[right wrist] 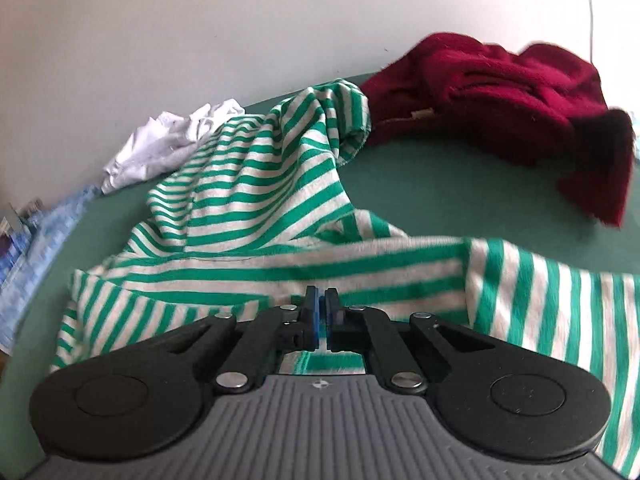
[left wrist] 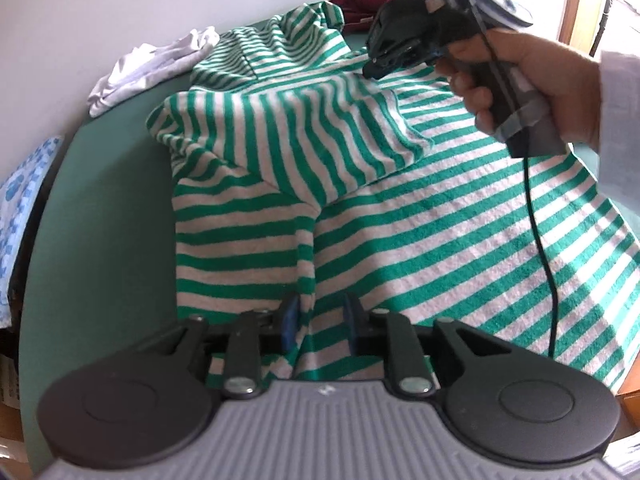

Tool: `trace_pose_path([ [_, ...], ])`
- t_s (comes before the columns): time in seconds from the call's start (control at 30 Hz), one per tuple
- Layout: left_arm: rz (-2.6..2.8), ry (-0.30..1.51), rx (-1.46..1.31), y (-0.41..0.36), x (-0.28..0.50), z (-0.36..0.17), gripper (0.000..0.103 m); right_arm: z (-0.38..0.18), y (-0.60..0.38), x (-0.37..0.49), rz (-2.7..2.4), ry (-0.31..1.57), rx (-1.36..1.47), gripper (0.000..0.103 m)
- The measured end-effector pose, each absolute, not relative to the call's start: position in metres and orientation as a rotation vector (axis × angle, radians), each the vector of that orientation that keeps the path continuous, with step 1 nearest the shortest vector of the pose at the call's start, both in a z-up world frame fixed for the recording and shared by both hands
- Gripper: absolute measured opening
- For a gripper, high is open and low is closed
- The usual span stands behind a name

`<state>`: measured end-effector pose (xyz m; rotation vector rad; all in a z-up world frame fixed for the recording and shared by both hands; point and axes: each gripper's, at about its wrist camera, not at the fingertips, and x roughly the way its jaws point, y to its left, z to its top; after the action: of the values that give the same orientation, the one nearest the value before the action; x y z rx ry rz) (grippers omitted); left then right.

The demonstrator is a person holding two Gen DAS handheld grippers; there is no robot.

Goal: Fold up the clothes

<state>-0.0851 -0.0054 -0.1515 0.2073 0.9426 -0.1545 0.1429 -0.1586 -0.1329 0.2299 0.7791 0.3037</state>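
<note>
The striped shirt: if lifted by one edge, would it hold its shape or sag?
Likely sag: the striped shirt is already draped in soft folds and ridges. Probably light, since a thin pinch by the right gripper raises its edge.

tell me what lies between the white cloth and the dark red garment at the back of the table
The striped shirt's bunched sleeve lies between the white cloth and the dark red garment; the right wrist view shows it best.

I take this for a room in a home. Laundry lies loose on a green table [right wrist: 460, 192] against a plain white wall [right wrist: 200, 20]: a striped top [left wrist: 400, 240], a red sweater [right wrist: 500, 92], a crumpled white garment [right wrist: 160, 148].
</note>
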Motion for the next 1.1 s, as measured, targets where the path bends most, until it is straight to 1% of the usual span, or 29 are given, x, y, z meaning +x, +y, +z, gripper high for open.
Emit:
trace_pose_path([
  [0.03,-0.155,0.941,0.212,-0.006,-0.086,-0.151,0.019,-0.13,-0.164,0.137,0.293,0.769,0.241,0.004],
  [0.07,-0.155,0.939,0.213,-0.007,-0.087,-0.151,0.02,-0.127,-0.168,0.131,0.283,0.762,0.248,0.009],
  [0.13,-0.154,0.931,0.219,-0.009,-0.089,-0.149,0.021,-0.122,-0.178,0.119,0.288,0.756,0.279,0.016],
  [0.17,-0.15,0.922,0.221,-0.009,-0.09,-0.147,0.022,-0.121,-0.182,0.111,0.346,0.781,0.327,0.034],
  [0.2,-0.146,0.912,0.22,-0.008,-0.091,-0.144,0.027,-0.121,-0.185,0.105,0.402,0.82,0.368,0.05],
  [0.27,-0.136,0.904,0.219,-0.006,-0.093,-0.141,0.033,-0.124,-0.184,0.092,0.471,0.888,0.391,0.05],
  [0.33,-0.123,0.909,0.219,-0.004,-0.092,-0.141,0.034,-0.132,-0.177,0.082,0.484,0.915,0.354,0.046],
  [0.37,-0.118,0.92,0.217,-0.004,-0.091,-0.143,0.034,-0.135,-0.173,0.077,0.491,0.911,0.329,0.033],
  [0.4,-0.112,0.93,0.214,-0.004,-0.09,-0.145,0.033,-0.137,-0.169,0.074,0.5,0.897,0.304,0.005],
  [0.47,-0.117,0.955,0.2,-0.007,-0.087,-0.148,0.029,-0.137,-0.166,0.072,0.507,0.911,0.283,0.001],
  [0.5,-0.12,0.953,0.193,-0.009,-0.088,-0.147,0.028,-0.134,-0.17,0.07,0.51,0.901,0.294,0.001],
  [0.6,-0.149,0.934,0.143,-0.014,-0.091,-0.14,0.028,-0.121,-0.186,0.06,0.474,0.856,0.278,0.001],
  [0.7,-0.19,0.957,0.1,-0.021,-0.091,-0.143,0.028,-0.125,-0.19,0.059,0.452,0.887,0.257,0.0],
  [0.8,-0.203,0.97,0.131,-0.03,-0.094,-0.149,0.03,-0.133,-0.183,0.056,0.413,0.906,0.185,0.0],
  [0.83,-0.197,0.962,0.154,-0.033,-0.098,-0.148,0.03,-0.131,-0.185,0.053,0.424,0.895,0.202,0.004],
  [0.87,-0.189,0.947,0.164,-0.031,-0.104,-0.144,0.031,-0.129,-0.187,0.05,0.435,0.884,0.219,0.011],
  [0.93,-0.164,0.91,0.166,-0.02,-0.119,-0.134,0.039,-0.126,-0.192,0.044,0.456,0.863,0.254,0.026],
  [0.97,-0.143,0.9,0.164,-0.009,-0.129,-0.13,0.047,-0.124,-0.195,0.04,0.474,0.857,0.268,0.036],
  [1.0,-0.119,0.897,0.159,0.005,-0.141,-0.128,0.051,-0.122,-0.197,0.037,0.506,0.868,0.277,0.036],
  [1.1,-0.018,0.925,0.146,0.052,-0.178,-0.128,0.051,-0.124,-0.193,0.027,0.62,0.945,0.326,0.036],
])
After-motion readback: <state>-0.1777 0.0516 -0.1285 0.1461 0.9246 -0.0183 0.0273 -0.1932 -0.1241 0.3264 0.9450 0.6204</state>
